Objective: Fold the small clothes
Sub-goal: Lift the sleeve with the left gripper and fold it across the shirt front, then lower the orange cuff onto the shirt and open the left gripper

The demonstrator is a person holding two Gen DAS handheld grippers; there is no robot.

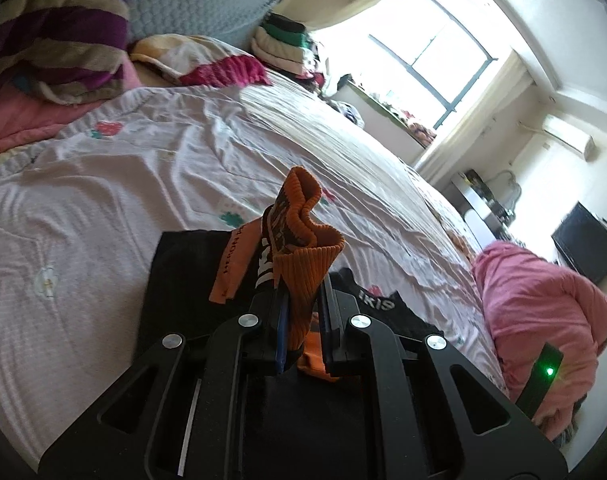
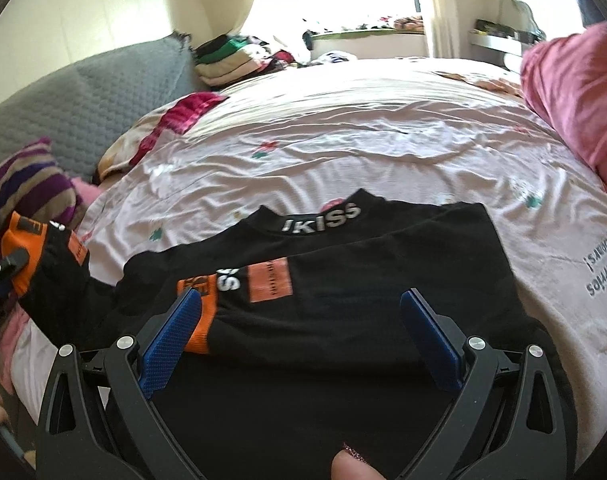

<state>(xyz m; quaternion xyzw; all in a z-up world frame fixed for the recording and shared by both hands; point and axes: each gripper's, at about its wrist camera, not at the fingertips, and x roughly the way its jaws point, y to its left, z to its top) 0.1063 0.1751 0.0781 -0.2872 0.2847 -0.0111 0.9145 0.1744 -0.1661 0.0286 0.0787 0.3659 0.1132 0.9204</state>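
Orange ribbed cuff (image 1: pixel 303 276) of the black shirt (image 2: pixel 343 280) sat clamped between the left gripper's (image 1: pixel 301 312) narrowed blue pads, the sleeve end bunched and standing up toward 12 o'clock in the left wrist view. The shirt itself lay spread on the pale flowered bedsheet (image 2: pixel 363 136), its collar lettered "KISS" at 12 o'clock in the right wrist view, with the other orange-cuffed sleeve folded across its chest. The right gripper (image 2: pixel 301 340) hovered over the shirt's lower part with its fingers spread wide, holding nothing; its left pad (image 2: pixel 171 336) overlapped that folded cuff. A pink quilt (image 2: pixel 575 96) was heaped at 2 o'clock, and a striped blanket (image 2: pixel 19 188) at 9 o'clock.
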